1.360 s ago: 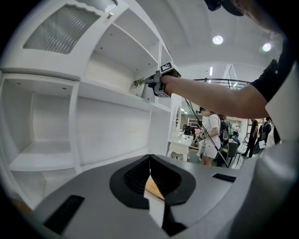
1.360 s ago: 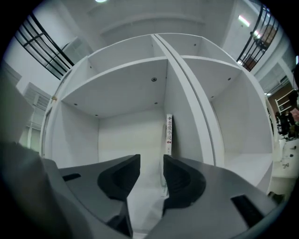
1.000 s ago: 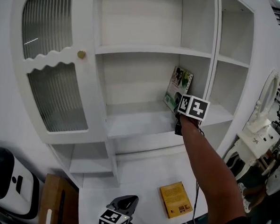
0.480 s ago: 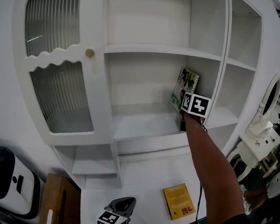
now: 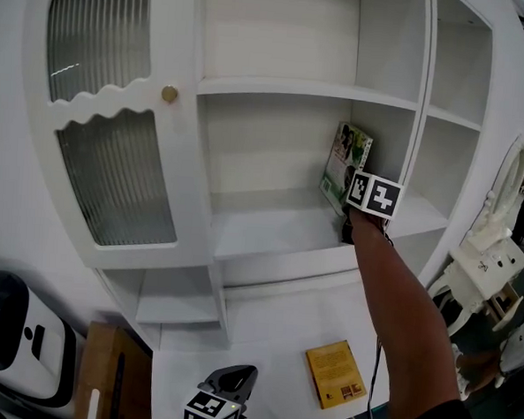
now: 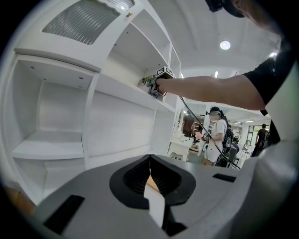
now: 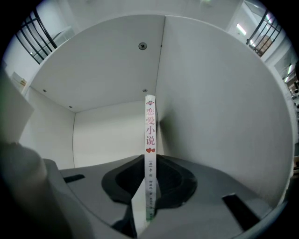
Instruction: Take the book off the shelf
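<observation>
We are clamping the right gripper [image 7: 148, 186], jaws just closing, on the book [image 7: 150, 135] standing on the shelf [image 5: 270, 227]; the left gripper [image 6: 150, 175] is hanging low, jaws together.

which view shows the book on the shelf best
The right gripper view: the book stands spine-on in the centre, between the fingers of the right gripper, which have just been closing onto it. The head view shows its green cover, partly behind that gripper. The left gripper view shows it tiny and far.

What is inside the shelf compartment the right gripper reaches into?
A green book, upright, its spine in the jaws of the right gripper, just closed on it. Its lower part is covered.
</observation>
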A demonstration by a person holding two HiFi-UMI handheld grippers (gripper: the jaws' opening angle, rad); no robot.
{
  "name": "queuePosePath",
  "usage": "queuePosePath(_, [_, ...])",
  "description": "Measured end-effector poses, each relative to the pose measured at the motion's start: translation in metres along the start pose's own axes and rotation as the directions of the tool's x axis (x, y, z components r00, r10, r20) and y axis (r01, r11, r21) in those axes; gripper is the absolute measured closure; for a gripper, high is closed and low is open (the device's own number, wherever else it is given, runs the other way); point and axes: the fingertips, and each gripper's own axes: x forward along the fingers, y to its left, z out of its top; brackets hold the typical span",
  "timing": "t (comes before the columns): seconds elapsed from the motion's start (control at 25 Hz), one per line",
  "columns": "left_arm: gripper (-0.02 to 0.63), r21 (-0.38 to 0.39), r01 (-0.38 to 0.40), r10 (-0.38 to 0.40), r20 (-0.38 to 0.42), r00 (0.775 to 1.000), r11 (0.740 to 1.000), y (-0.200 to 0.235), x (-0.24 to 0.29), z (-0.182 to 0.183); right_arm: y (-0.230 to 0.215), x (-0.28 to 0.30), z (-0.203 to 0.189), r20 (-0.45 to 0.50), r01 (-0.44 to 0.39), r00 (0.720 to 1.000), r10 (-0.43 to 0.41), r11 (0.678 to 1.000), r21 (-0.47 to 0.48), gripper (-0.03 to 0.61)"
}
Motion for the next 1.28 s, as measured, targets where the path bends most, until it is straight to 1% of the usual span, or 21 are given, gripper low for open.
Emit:
queuePosePath(0.16, [0.603, 0.010, -0.004, 0.004, 0.004, 1.000, 1.000, 0.002, -0.001, 0.002, 0.001, -0.009, 0.005, 0.019, -0.023, 1.000, 0.023, 0.999, 0.025, 0.502])
queuePosePath(0.24, [0.603, 0.027, -0.008, 0.008, 0.000, 1.000, 1.000, 0.004, -0.001, 0.001, 0.003, -0.015, 0.009, 0.024, -0.043, 0.999, 0.043, 0.999, 0.023, 0.502])
queuePosePath(0.4, [0.603, 0.037, -0.011, 0.011, 0.005, 1.000, 0.999, 0.001, -0.001, 0.006, 0.007, -0.032, 0.017, 0.038, -0.088, 0.995, 0.087, 0.996, 0.018, 0.503])
queuePosePath(0.52, [0.603, 0.046, -0.016, 0.015, 0.012, 1.000, 0.999, -0.001, 0.003, 0.009, 0.008, -0.050, 0.022, 0.054, -0.130, 0.990, 0.129, 0.991, 0.033, 0.502])
queuePosePath(0.64, [0.603, 0.049, -0.020, 0.019, 0.015, 1.000, 0.999, -0.010, 0.008, 0.012, 0.012, -0.072, 0.024, 0.060, -0.195, 0.980, 0.192, 0.979, 0.063, 0.503])
queuePosePath(0.76, [0.603, 0.052, -0.027, 0.026, 0.021, 0.999, 0.998, -0.022, 0.015, 0.015, 0.016, -0.099, 0.027, 0.073, -0.272, 0.961, 0.266, 0.958, 0.088, 0.502])
queuePosePath(0.96, [0.603, 0.051, -0.031, 0.030, 0.025, 0.999, 0.998, -0.052, 0.029, 0.017, 0.014, -0.149, 0.032, 0.095, -0.388, 0.920, 0.380, 0.918, 0.081, 0.503])
queuePosePath(1.12, [0.603, 0.056, -0.040, 0.038, 0.030, 0.999, 0.998, -0.073, 0.041, 0.019, 0.003, -0.186, 0.035, 0.112, -0.468, 0.882, 0.457, 0.877, 0.107, 0.503])
queuePosePath(1.28, [0.603, 0.067, -0.043, 0.041, 0.025, 0.999, 0.997, -0.094, 0.053, 0.019, -0.025, -0.223, 0.037, 0.132, -0.519, 0.854, 0.503, 0.842, 0.145, 0.503])
